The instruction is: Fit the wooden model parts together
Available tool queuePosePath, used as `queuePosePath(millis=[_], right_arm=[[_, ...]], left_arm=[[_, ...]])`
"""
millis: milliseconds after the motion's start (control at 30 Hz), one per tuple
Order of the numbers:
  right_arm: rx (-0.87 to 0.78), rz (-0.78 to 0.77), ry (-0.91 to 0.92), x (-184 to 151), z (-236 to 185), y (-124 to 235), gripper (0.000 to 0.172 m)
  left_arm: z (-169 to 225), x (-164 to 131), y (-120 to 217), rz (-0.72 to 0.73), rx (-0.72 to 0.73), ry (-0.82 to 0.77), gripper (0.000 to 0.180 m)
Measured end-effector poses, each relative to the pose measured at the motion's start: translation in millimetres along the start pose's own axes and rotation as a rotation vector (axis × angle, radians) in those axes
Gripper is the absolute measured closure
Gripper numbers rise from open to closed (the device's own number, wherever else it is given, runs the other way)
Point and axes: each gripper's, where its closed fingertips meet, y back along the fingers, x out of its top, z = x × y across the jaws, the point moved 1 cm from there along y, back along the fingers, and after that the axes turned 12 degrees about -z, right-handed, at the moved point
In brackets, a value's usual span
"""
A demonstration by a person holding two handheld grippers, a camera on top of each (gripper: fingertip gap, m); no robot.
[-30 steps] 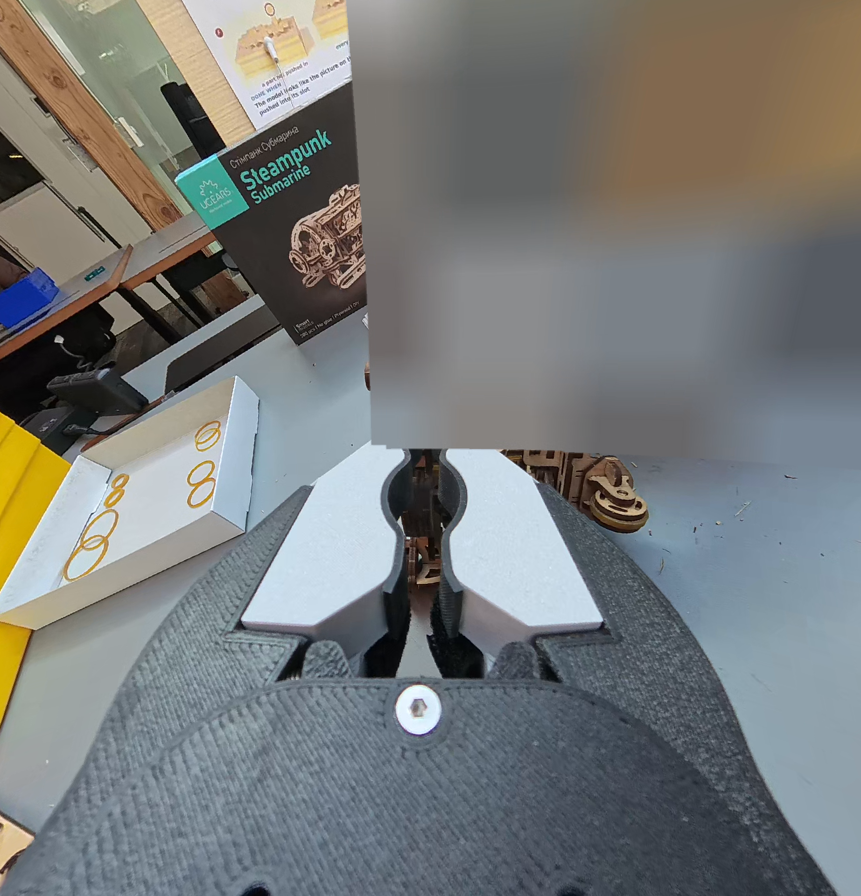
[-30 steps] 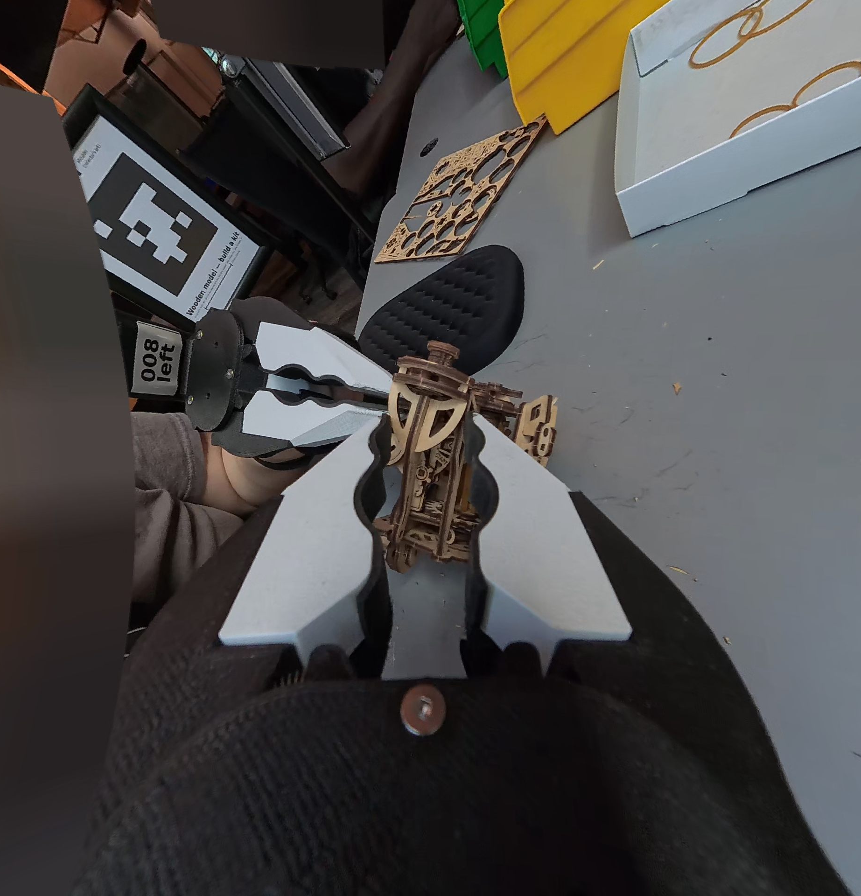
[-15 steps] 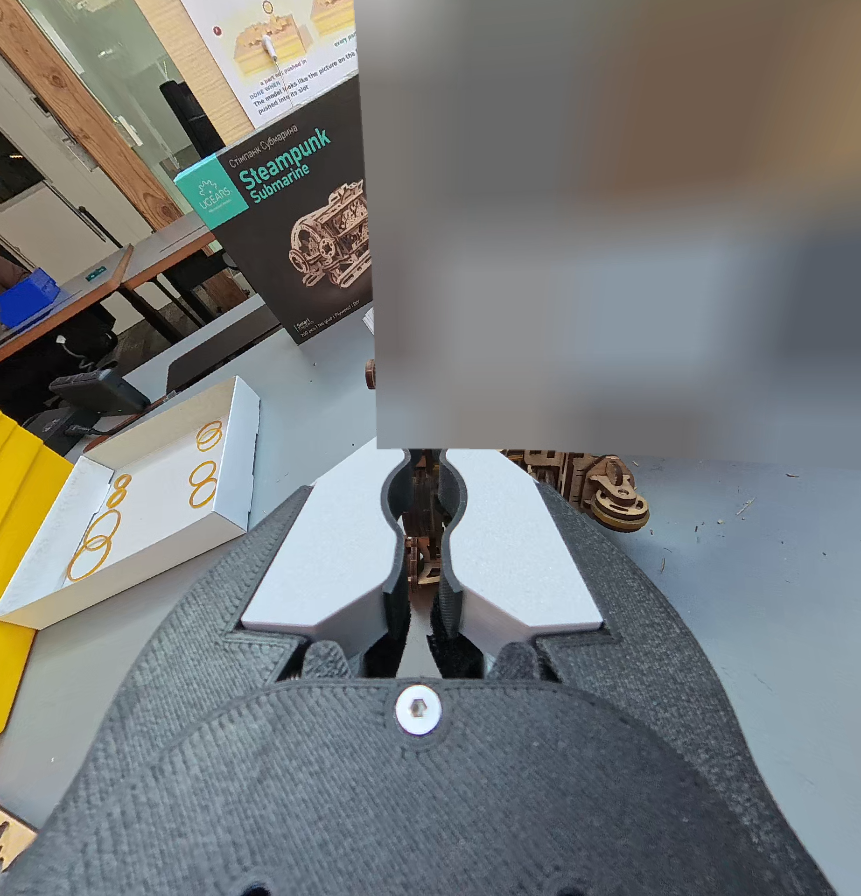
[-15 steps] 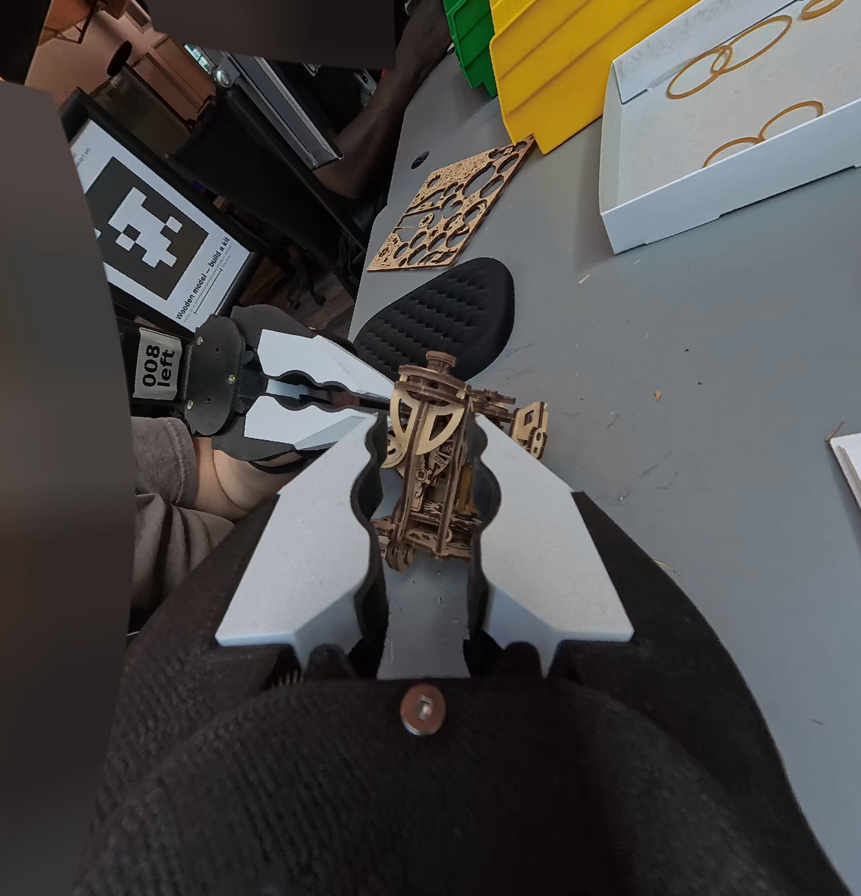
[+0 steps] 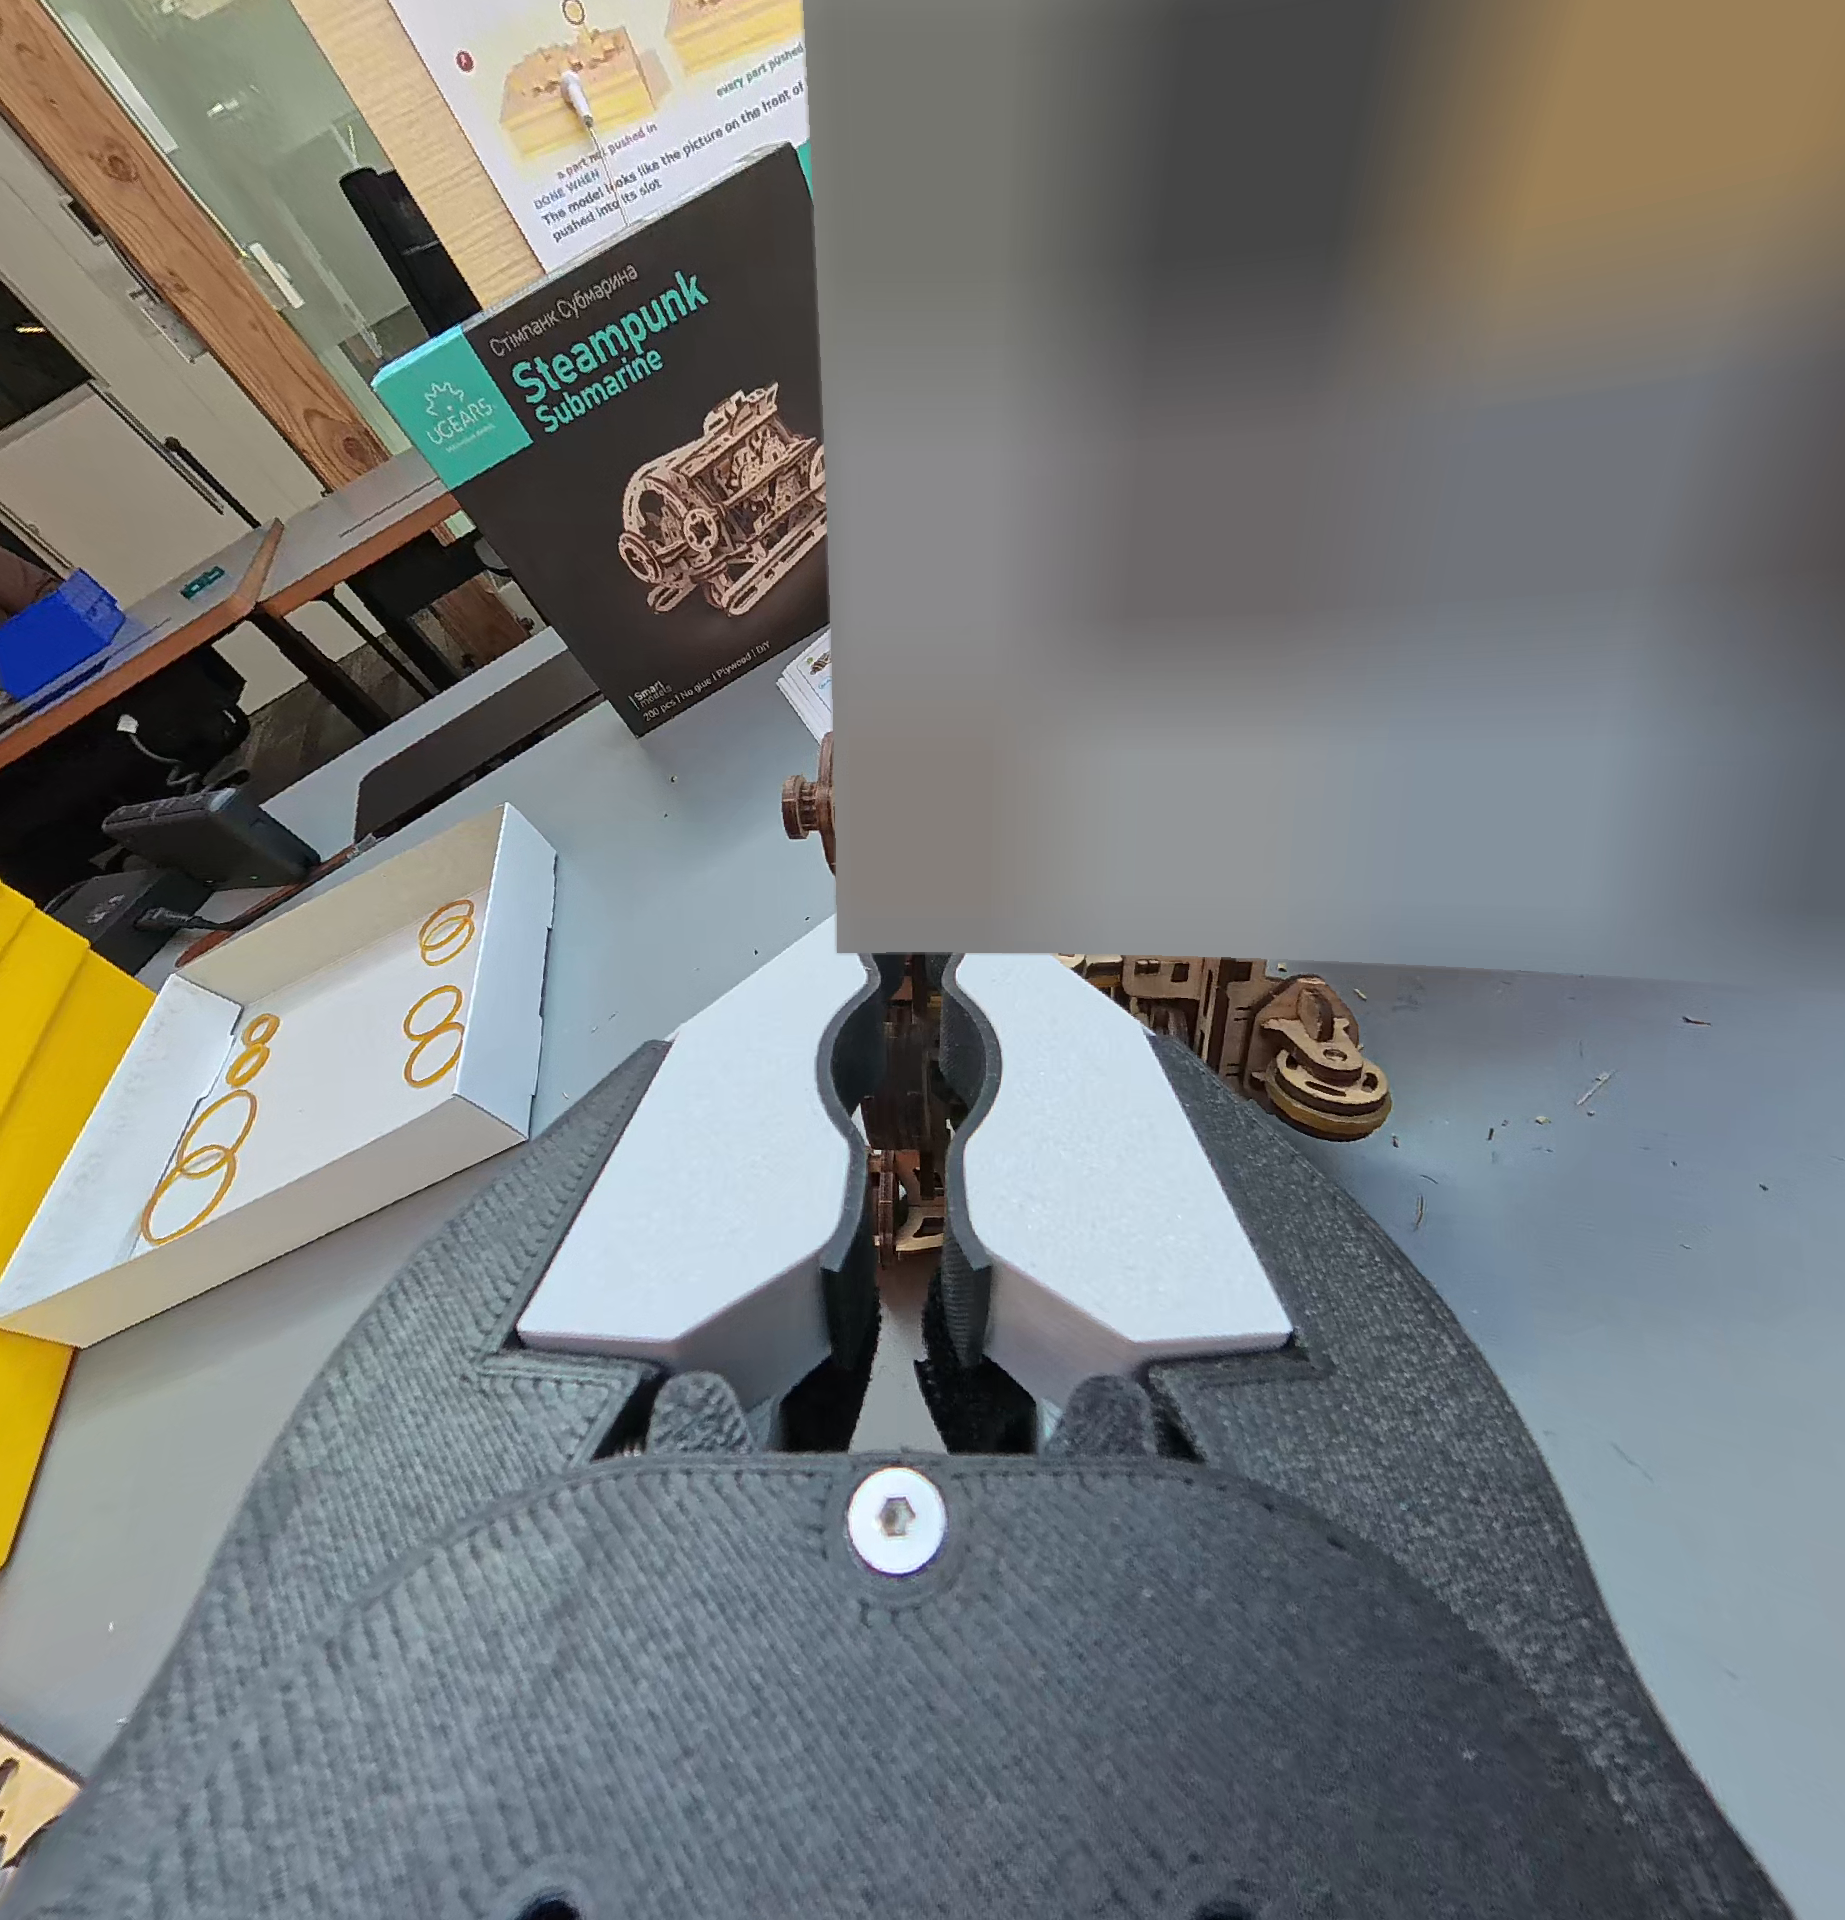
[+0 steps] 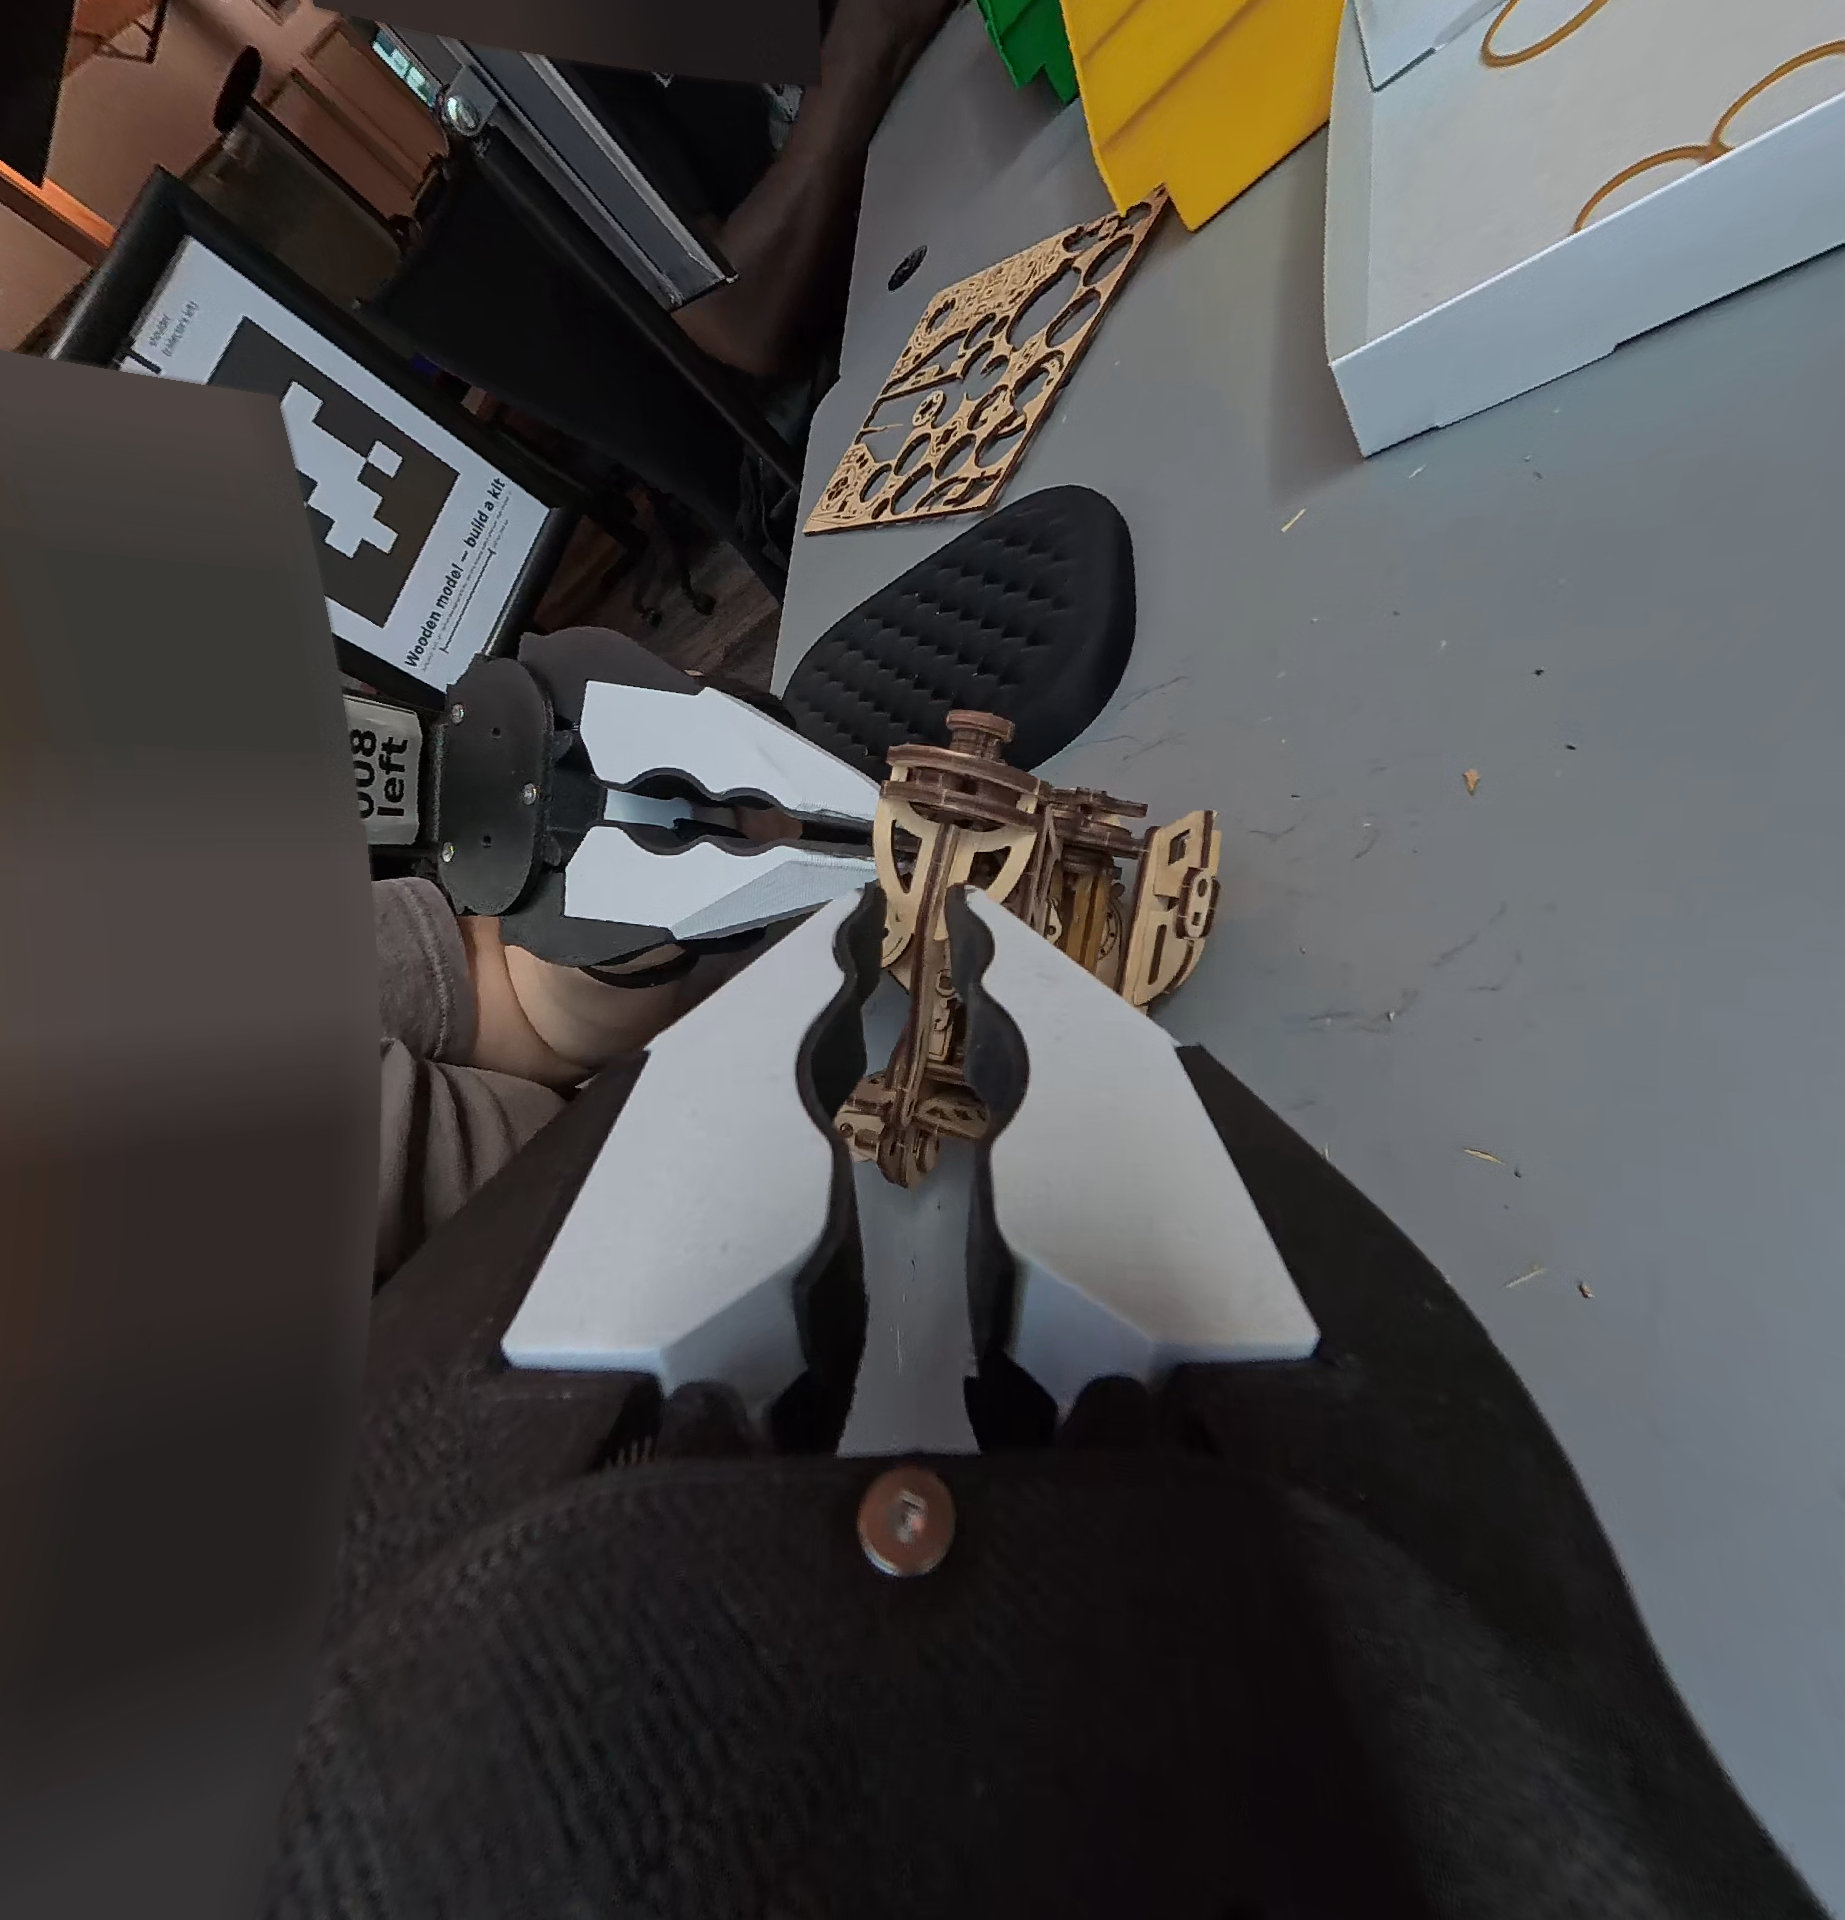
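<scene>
The grey surface [image 6: 1520, 935] carries everything; the wooden model [image 6: 1001, 883] stands near its middle and serves as landmark. Beyond the model in the left wrist view stands a dark kit box [image 5: 637, 468]. To the model's left there, a white tray [image 5: 305, 1091] w/ yellow rubber bands. Past the model in the right wrist view lie a black oval pad [image 6: 970, 623] and, farther on, a punched-out wood sheet [image 6: 991, 374].

What has changed: a moment ago the right claw [image 6: 918, 925] stood wide around the model's near upright frame; now its fingers have drawn in, and the black pads [image 6: 985, 1029] sit against the thin vertical rib, so it's clamped on the model. The left claw [image 6: 856, 842] is as before, tips pinched together at the model's upper left edge, seemingly on a thin wooden part there. My read: both ends are now held, so a press-fit or a steadying squeeze looks ready to go.

Hard to see: a big blurred patch covers most of the model in the left wrist view, incl. that claw's tips; only a gear knob [image 5: 806, 805] and a wheel-like bit [image 5: 1323, 1070] poke out. Which joint is being seated — can't tell.
</scene>
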Motion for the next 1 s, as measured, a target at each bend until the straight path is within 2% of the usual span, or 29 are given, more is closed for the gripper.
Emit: queuePosePath(millis=[233,500,1000], right_arm=[[0.025,0.037,-0.031,2.9,3.9,-1.7,0.166],[-0.039,0.022,0.024,3.2,2.8,-1.8,0.17],[-0.006,0.044,0.028,3.0,2.8,-1.2,0.17]], left_arm=[[0.0,-0.2,0.0,-0.001,0.002,-0.003,0.18],[0.0,-0.2,-0.5,0.0,-0.003,-0.002,0.18],[0.9,0.6,-1.3,-0.009,-0.013,-0.011,0.18]])
